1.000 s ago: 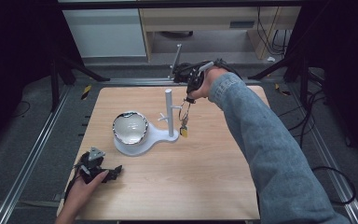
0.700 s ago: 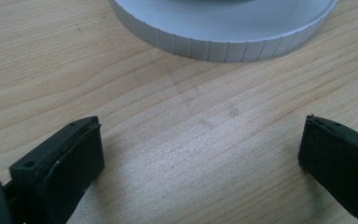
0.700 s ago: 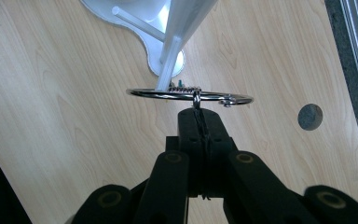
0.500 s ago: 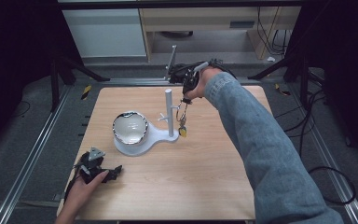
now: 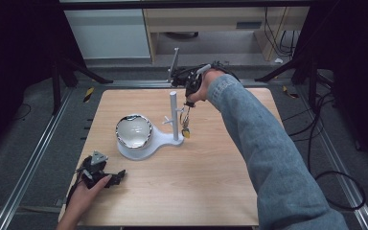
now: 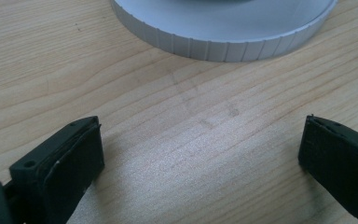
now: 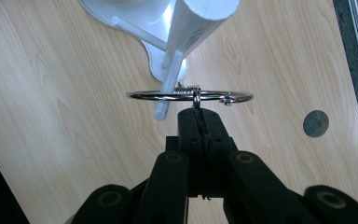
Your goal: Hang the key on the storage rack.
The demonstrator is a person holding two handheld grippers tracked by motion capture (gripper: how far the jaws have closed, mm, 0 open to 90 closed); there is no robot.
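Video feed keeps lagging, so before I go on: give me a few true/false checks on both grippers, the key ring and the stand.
1. The right gripper is shut on the key ring. True.
2. The left gripper is shut. False: its jaws stand wide apart, nothing between them.
3. The key ring lies flat on the table. False: it hangs in the air beside the white stand.
4. The left gripper sits near the table's front left corner. True.

Wooden table (image 5: pixel 172 201) on grey floor (image 5: pixel 28 143), dark surroundings
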